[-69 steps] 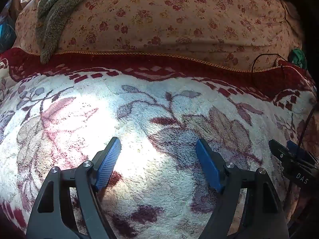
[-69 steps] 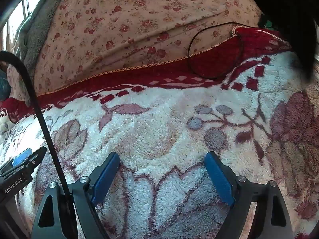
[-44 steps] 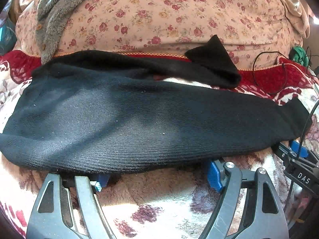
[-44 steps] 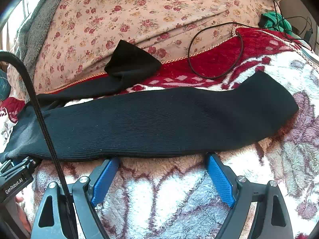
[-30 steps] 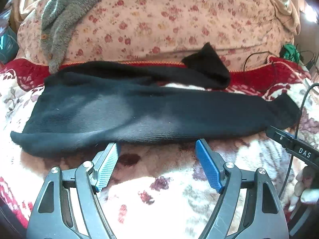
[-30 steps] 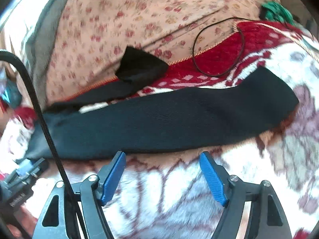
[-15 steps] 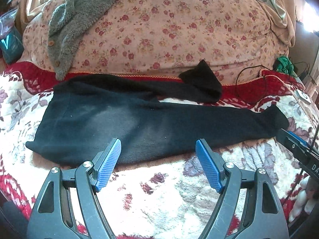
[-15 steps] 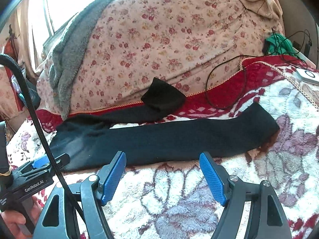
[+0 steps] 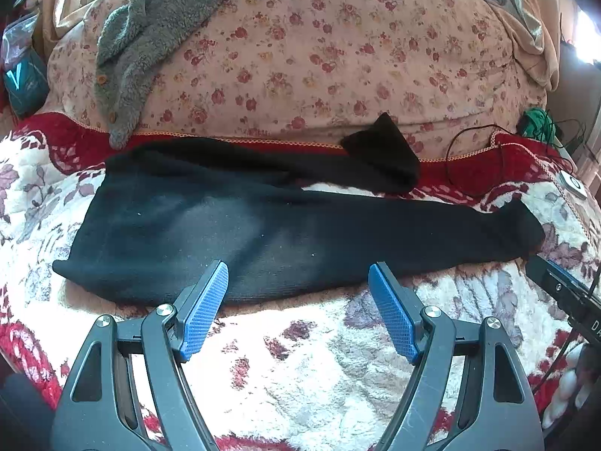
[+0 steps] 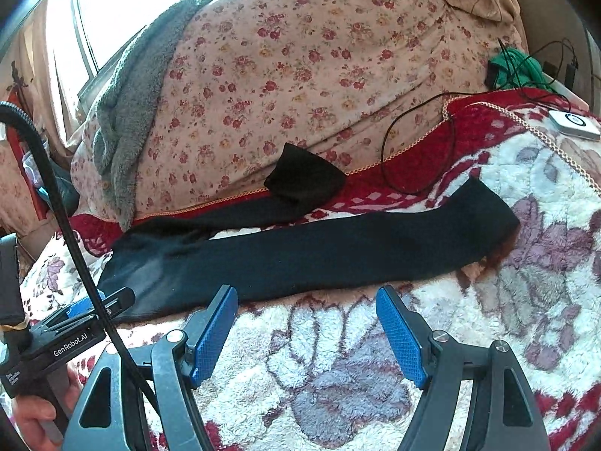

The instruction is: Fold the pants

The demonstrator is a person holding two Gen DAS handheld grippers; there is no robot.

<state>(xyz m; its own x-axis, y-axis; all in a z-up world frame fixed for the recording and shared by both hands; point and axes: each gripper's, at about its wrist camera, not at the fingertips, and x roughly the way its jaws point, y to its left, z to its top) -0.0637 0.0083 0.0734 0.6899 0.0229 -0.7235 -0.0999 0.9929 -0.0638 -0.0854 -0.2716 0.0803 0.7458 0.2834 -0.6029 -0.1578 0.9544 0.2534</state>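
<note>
Black pants (image 9: 285,236) are lying flat across the blanket-covered bed (image 9: 323,368), both grippers' fingers (image 9: 204,312) (image 10: 400,332) gaping wide and empty; risk: fingers snagging plush blanket or leaving the far leg (image 9: 379,154) bunched.

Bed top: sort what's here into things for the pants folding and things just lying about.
For the job:
black pants
left claw, open
right claw, open

Lying about:
grey fleece garment
black cable
green cloth
small white device
</note>
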